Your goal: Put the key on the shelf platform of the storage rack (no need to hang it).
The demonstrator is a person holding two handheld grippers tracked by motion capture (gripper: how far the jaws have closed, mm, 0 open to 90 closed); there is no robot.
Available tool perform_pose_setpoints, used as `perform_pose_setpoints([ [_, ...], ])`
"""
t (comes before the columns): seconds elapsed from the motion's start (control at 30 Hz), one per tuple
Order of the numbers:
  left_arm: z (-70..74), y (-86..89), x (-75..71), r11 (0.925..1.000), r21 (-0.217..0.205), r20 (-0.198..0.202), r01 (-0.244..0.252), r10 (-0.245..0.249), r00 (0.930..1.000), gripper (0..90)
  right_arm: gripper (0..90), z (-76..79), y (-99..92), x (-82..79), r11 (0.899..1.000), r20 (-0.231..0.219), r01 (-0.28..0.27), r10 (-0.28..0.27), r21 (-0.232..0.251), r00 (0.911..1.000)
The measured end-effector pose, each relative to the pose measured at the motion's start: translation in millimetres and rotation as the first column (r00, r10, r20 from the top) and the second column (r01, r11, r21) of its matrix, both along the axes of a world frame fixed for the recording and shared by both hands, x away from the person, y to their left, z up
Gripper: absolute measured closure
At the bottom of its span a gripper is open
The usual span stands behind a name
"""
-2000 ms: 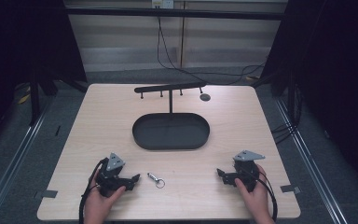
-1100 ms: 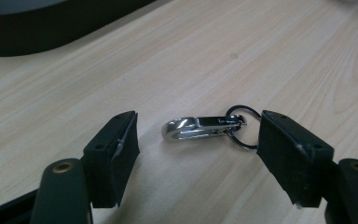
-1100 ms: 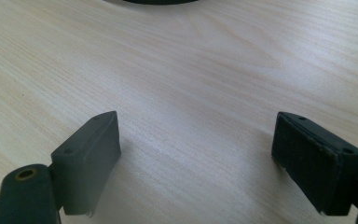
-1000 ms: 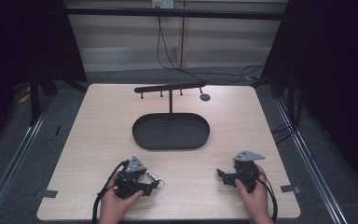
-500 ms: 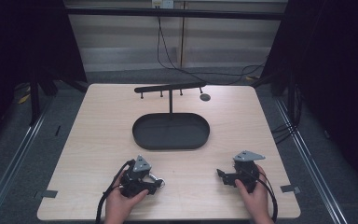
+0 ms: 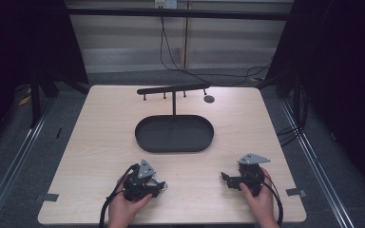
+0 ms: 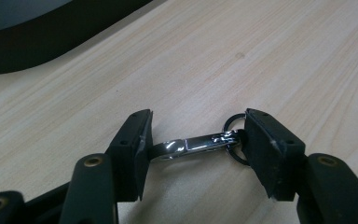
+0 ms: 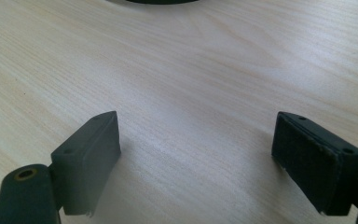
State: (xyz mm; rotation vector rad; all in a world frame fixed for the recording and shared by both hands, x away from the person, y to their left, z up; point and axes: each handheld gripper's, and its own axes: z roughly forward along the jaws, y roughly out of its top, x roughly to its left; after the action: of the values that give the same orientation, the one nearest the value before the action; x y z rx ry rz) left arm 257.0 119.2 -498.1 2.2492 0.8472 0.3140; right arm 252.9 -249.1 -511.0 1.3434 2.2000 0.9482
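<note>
while my left gripper point(image 7: 193, 144) lies low on the wooden table point(image 6: 100, 142), its jaws have just been closing, and now they squeeze the little silver clip point(image 7: 193, 143) from both ends. the clip lies flat on the wood between the two black pads. one pad point(image 7: 137, 149) pushes on its hook end, and the other pad pushes on the end with the small ring point(image 7: 233, 142). in the high view the clip point(image 6: 159, 183) peeks out just beside my left gripper point(image 6: 155, 186), near the front edge of the table. my right gripper point(image 8: 196, 154) rests on the table too, well apart from the clip. its jaws stand wide open with just bare wood between them. the black oval tray point(image 6: 145, 137) sits in the middle of the table, and a thin black stand point(image 6: 173, 102) with small pegs rises just behind it.
</note>
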Motion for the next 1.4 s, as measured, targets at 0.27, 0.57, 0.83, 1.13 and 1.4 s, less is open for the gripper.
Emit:
perform_pose_setpoints([
  [0.27, 4.0, 1.2, 2.1, 1.0000, 0.003, -0.003, -0.004, 0.004, 1.0000, 43.3, 14.9, 0.0, 0.0, 0.0, 1.000, 0.000, 0.000, 0.000, 0.000, 1.0000],
  [0.57, 13.8, 7.6, 6.9, 0.9990, -0.028, -0.003, -0.036, 0.036, 0.9994, 43.4, 14.9, 0.0, 0.0, 0.0, 1.000, 0.000, 0.000, 0.000, 0.000, 1.0000],
  [0.83, 25.6, 10.9, 12.9, 0.9977, -0.051, -0.009, -0.045, 0.044, 0.9990, 43.4, 14.9, 0.0, -0.1, 0.0, 1.000, 0.000, 0.000, 0.000, 0.000, 1.0000],
  [1.13, 37.8, 12.7, 23.2, 0.9968, -0.063, -0.024, -0.049, 0.048, 0.9986, 43.5, 14.9, 0.0, -0.1, 0.0, 1.000, 0.000, 0.000, 0.000, 0.000, 1.0000],
  [1.4, 45.5, 14.0, 32.8, 0.9943, -0.080, -0.033, -0.069, 0.067, 0.9972, 43.5, 14.9, 0.0, -0.2, 0.1, 1.000, 0.000, -0.001, 0.001, 0.000, 1.0000],
])
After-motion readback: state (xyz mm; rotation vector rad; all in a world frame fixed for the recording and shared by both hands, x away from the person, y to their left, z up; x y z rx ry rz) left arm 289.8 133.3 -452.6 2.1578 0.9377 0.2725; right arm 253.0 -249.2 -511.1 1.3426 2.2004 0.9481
